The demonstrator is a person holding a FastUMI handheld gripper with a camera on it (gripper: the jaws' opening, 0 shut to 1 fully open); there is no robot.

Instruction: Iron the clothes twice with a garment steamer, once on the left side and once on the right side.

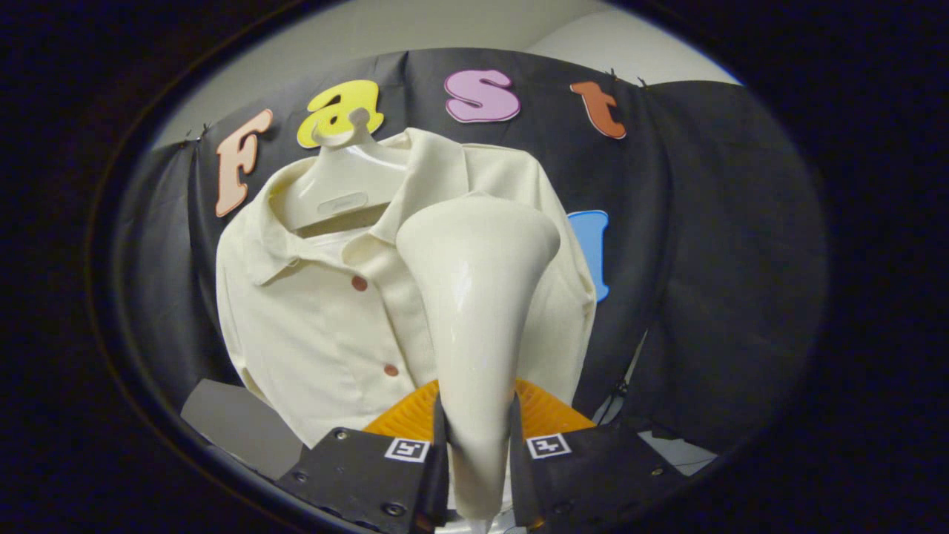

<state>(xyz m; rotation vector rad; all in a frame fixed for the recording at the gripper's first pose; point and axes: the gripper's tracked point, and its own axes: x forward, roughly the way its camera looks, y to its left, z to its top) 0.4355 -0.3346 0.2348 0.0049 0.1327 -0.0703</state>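
Observation:
A cream garment steamer point(478, 297) stands upright between my fingers, its handle clamped by the gripper point(478, 445) and its wide head raised before the shirt's right half. The fingers point(378, 475) press on both sides of the handle. Beyond it hangs a cream short-sleeved shirt point(319, 319) with brown buttons on a white hanger point(345, 182) against the black cloth wall. The steamer head covers the shirt's right chest, close to or touching the fabric; contact cannot be judged. Orange ribbed parts point(545, 411) of the gripper show behind the handle.
A grey flat panel point(237, 426) lies low at the left, below the shirt's sleeve. The black cloth wall point(712, 282) curves around the right side. A pale strip of surface point(678, 452) shows low at the right.

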